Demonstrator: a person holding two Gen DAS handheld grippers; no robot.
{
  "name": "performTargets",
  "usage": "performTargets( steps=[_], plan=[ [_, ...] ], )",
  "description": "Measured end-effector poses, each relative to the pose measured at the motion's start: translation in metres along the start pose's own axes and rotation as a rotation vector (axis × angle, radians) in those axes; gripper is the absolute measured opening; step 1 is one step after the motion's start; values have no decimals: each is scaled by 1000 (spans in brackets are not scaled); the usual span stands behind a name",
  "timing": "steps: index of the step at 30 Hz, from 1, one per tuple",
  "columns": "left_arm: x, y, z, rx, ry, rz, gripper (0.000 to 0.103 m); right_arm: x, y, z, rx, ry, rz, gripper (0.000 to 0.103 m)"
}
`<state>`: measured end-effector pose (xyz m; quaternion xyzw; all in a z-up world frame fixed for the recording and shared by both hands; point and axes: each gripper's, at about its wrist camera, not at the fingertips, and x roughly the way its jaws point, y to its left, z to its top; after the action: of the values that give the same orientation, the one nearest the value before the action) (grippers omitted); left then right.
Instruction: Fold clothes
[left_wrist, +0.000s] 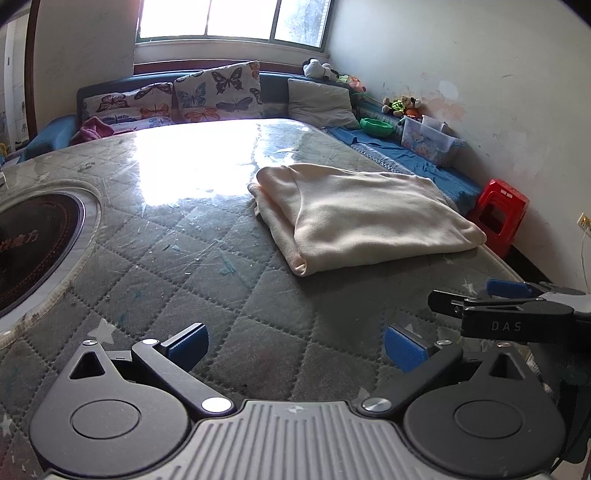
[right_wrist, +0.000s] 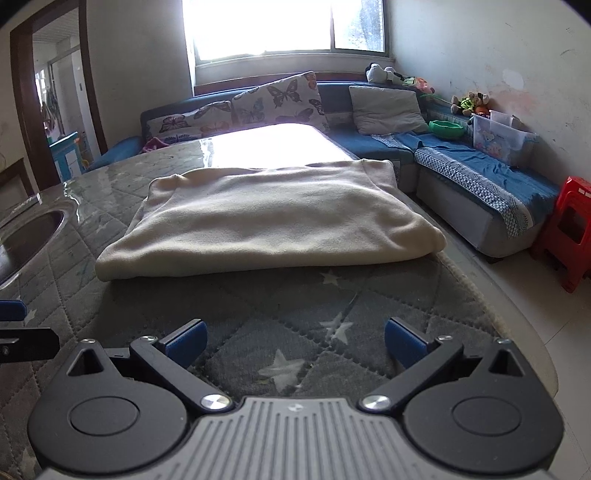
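on the desk cream garment lies folded, looks done; left tongs and right tongs apart, empty.

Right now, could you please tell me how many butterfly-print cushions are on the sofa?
2. One butterfly cushion leans upright against the sofa back below the window; the other butterfly cushion lies lower, just left of it. More may be hidden behind the table.

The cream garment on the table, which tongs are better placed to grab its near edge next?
Probably the right tongs: the cream garment lies straight ahead of them, near edge facing. From the left tongs it sits off to the right. Both are open and apart from it.
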<state>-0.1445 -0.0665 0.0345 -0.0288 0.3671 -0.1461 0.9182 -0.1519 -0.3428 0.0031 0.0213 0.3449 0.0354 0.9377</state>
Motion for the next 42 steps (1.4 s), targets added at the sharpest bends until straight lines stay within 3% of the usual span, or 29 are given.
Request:
performTargets(
  steps=[31, 42],
  plan=[
    [-5, -19, -1, 61, -6, 16, 103, 0, 6, -2, -36, 2, -15, 103],
    [-3, -24, 0, 81, -3, 14, 103, -3, 6, 0, -24, 6, 36, 103]
  ],
)
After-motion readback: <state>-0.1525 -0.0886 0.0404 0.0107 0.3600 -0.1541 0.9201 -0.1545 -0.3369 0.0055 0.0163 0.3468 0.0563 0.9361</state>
